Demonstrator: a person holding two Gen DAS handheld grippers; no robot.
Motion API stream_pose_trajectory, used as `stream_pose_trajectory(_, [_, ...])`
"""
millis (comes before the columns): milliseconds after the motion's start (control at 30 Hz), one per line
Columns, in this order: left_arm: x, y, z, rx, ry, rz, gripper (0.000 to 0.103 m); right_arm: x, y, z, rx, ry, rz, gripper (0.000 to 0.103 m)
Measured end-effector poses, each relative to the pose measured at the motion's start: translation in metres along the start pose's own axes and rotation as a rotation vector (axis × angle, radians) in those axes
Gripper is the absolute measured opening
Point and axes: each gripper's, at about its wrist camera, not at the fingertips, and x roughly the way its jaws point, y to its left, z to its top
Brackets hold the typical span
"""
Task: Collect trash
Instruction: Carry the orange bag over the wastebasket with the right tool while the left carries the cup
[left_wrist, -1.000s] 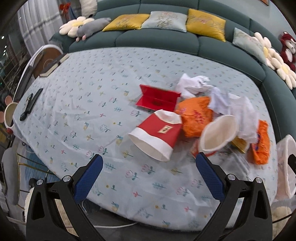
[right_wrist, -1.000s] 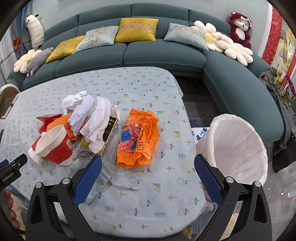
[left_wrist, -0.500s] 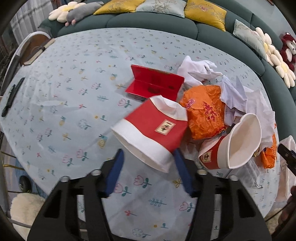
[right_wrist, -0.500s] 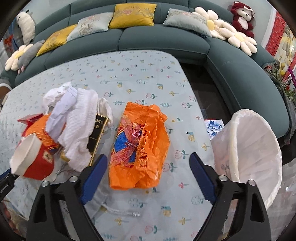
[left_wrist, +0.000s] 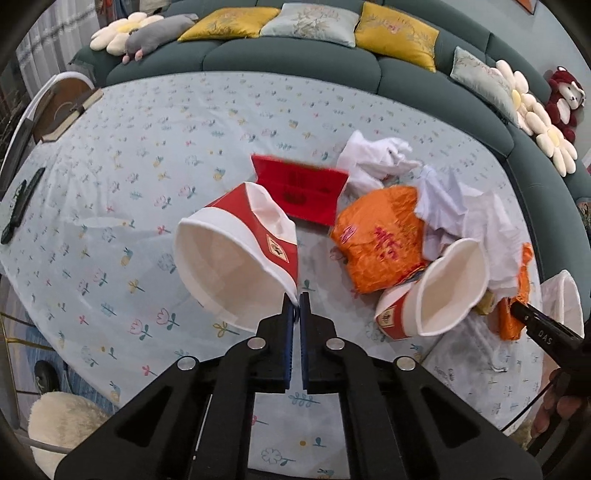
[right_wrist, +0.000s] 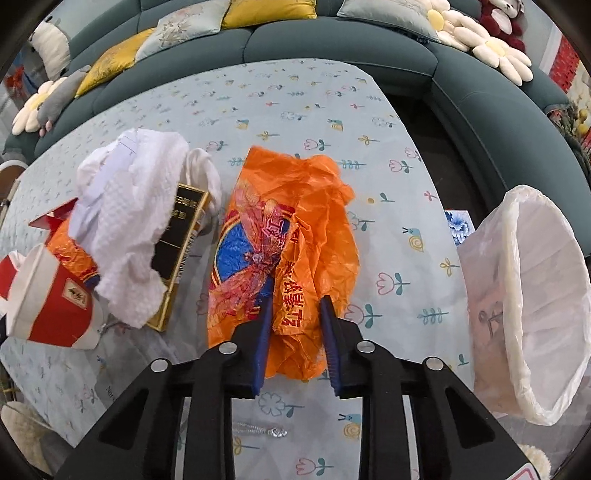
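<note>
A red-and-white paper cup (left_wrist: 236, 258) hangs tilted with its mouth toward me, my left gripper (left_wrist: 295, 306) shut on its rim. A second paper cup (left_wrist: 443, 288) lies on its side to the right, against an orange wrapper (left_wrist: 380, 236), white tissues (left_wrist: 373, 158) and a red box (left_wrist: 299, 192). In the right wrist view a crumpled orange plastic bag (right_wrist: 295, 221) lies on the flowered tablecloth. My right gripper (right_wrist: 295, 312) is closing, and the bag's near end is bunched between its blue pads.
A bin with a white liner (right_wrist: 535, 295) stands off the table's right edge. A black-and-gold box (right_wrist: 177, 251) lies under white tissue (right_wrist: 136, 221). A teal sofa (left_wrist: 295, 59) curves behind the table. A remote (left_wrist: 22, 206) lies far left.
Both grippers went from wide open to closed. The left took the cup's rim and the cup tipped up. The right sank onto the orange bag and pinched it.
</note>
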Motion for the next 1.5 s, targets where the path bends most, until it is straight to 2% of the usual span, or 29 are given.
stream_pose_trajectory(267, [-0.048,-0.020,0.002,0.048,-0.093,-0.024,0.003,-0.050,-0.008,0.001,0.014,-0.107,0.043,0.019])
stream_pose_trajectory(400, [-0.075,-0.039,0.003,0.078,-0.140,-0.064,0.003,-0.082,-0.019,0.003,0.031,-0.173,0.066,0.019])
stream_pose_trajectory(567, [-0.106,-0.078,0.001,0.142,-0.191,-0.124,0.003,-0.122,-0.040,-0.003,0.055,-0.260,0.062,0.019])
stream_pose_trajectory(767, [-0.135,-0.144,-0.009,0.252,-0.230,-0.213,0.003,-0.156,-0.081,-0.015,0.109,-0.322,0.048,0.019])
stream_pose_trajectory(1100, [-0.154,-0.244,-0.044,0.449,-0.232,-0.323,0.003,-0.180,-0.156,-0.041,0.206,-0.374,-0.037,0.019])
stream_pose_trajectory(1500, [-0.141,-0.327,-0.075,0.619,-0.180,-0.387,0.003,-0.170,-0.230,-0.064,0.342,-0.365,-0.090,0.019])
